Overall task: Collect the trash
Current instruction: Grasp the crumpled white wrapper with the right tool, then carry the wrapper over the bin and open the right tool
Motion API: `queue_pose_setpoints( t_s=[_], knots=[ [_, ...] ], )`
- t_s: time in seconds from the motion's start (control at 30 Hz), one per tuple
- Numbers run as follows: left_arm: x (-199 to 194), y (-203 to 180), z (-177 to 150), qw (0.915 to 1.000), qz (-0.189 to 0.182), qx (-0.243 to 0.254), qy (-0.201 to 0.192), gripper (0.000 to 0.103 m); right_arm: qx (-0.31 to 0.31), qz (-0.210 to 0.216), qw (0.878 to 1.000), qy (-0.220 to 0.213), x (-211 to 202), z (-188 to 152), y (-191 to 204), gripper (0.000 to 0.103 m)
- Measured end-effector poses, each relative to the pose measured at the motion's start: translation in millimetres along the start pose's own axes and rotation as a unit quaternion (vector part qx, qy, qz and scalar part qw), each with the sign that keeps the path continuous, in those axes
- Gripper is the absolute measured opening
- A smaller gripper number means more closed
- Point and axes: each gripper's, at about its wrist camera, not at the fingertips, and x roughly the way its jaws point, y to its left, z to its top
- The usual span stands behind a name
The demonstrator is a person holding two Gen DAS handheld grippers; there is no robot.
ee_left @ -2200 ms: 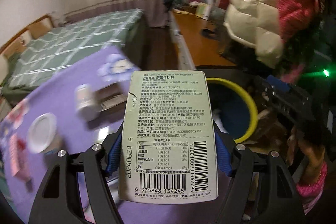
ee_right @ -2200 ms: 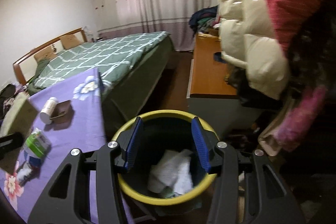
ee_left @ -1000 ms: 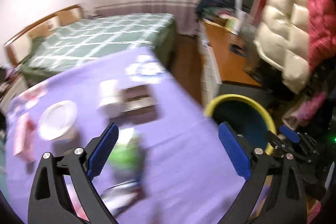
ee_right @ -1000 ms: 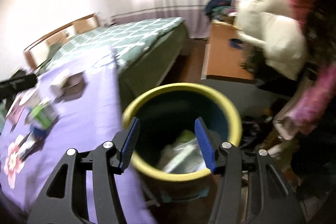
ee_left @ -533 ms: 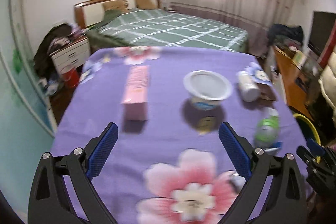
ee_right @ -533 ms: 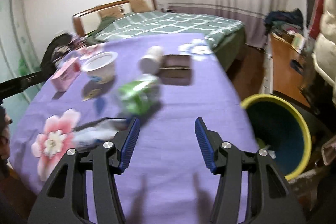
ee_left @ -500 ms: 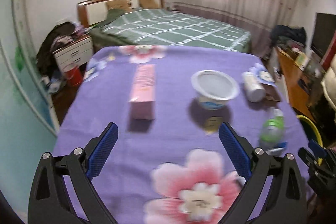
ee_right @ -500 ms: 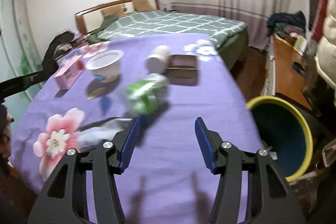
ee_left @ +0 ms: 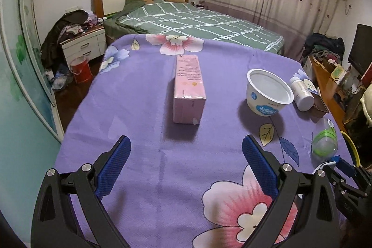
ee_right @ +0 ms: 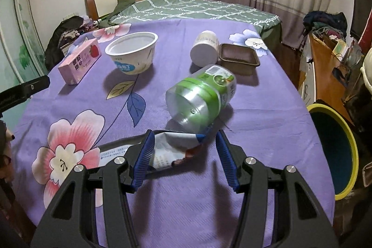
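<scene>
Purple cloth (ee_left: 144,108) holds the trash. Left gripper (ee_left: 186,166) gapes wide and empty before the pink box (ee_left: 188,94). Only the right view shows the torn wrapper (ee_right: 169,150) between the right gripper (ee_right: 184,155)'s open, empty jaws, and the yellow-rimmed bin (ee_right: 348,138) past the table edge.

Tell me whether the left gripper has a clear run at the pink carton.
Probably yes. The left gripper is open and empty, and the pink carton lies straight ahead on the purple tablecloth, with only bare cloth between. The white bowl sits off to the right.
</scene>
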Motion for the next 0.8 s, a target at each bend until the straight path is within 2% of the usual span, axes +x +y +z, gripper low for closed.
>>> queue_pose_setpoints(
  t_s=[0.1, 0.13, 0.2, 0.3, 0.6, 0.8],
  knots=[
    [2.8, -6.4, -0.6, 1.0, -0.006, 0.005, 0.001, 0.095, 0.004, 0.005, 1.0, 0.01, 6.8, 1.5, 0.9, 0.052],
    [4.2, -8.8, -0.6, 0.9999, -0.008, 0.006, 0.001, 0.095, 0.006, 0.009, 1.0, 0.014, 9.3, 2.2, 0.2, 0.043],
    [3.9, -12.8, -0.9, 0.9999, -0.01, 0.009, 0.001, 0.095, 0.009, 0.012, 1.0, 0.021, 13.0, 1.9, 0.0, 0.041],
    [5.3, -18.4, -1.5, 0.9998, -0.015, 0.014, 0.004, 0.095, 0.01, 0.014, 1.0, 0.019, 11.8, 2.4, 0.2, 0.032],
    [5.1, -32.3, -5.9, 0.9993, -0.023, 0.026, 0.011, 0.095, 0.014, 0.028, 1.0, 0.0, -6.6, 6.6, -2.4, 0.02],
    [0.4, -38.8, -6.9, 0.9991, -0.022, 0.034, 0.009, 0.095, 0.002, 0.042, 0.999, -0.015, -30.5, 7.7, -2.2, 0.018]
  ],
)
